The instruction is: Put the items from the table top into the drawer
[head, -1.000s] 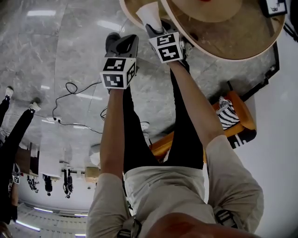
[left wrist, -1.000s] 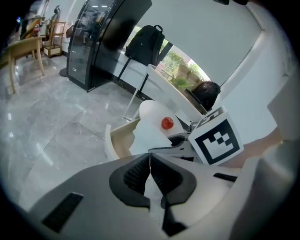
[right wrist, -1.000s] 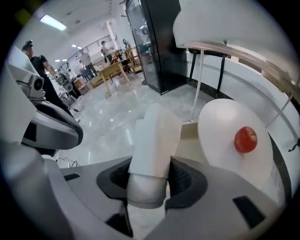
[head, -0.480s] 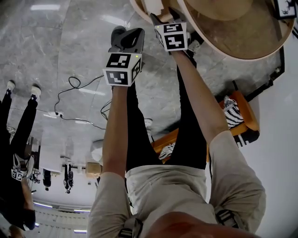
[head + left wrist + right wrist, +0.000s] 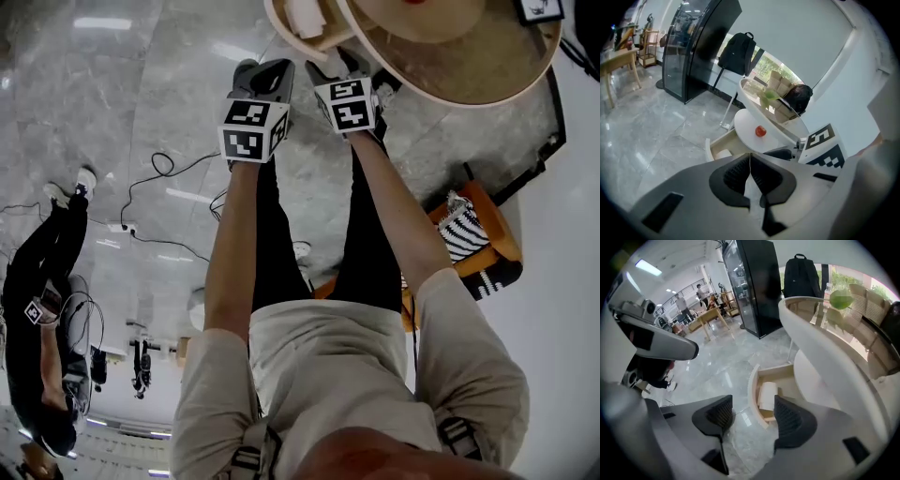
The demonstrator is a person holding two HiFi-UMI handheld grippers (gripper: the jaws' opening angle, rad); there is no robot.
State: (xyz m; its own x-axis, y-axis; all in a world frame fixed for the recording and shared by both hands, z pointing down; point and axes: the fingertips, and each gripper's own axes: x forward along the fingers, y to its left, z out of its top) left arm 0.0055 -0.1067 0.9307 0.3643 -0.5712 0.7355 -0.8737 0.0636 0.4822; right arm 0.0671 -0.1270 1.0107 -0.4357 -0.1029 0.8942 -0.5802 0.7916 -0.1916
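Note:
An open curved drawer [image 5: 759, 380] sticks out under the round table [image 5: 469, 75]. A white rolled item [image 5: 767, 395] lies in it, also in the head view [image 5: 305, 19]. My right gripper [image 5: 752, 417] hangs above the drawer; its jaws have just been opening and nothing is between them. My left gripper [image 5: 750, 165] is shut with nothing in it, beside the right one [image 5: 330, 67] and short of the drawer [image 5: 261, 75]. A red round item [image 5: 761, 131] sits on the white lower shelf. A green item [image 5: 841, 300] rests on the table top.
An orange chair with a striped cushion [image 5: 469, 234] stands right of the person's legs. Cables [image 5: 159, 173] run over the grey marble floor. A person in black [image 5: 47, 281] stands at the left. A black cabinet [image 5: 759, 282] and a backpack [image 5: 801, 268] stand behind the table.
Both grippers have drawn back from the drawer toward the person. The white item, earlier at the right gripper's jaws, now lies in the drawer apart from them.

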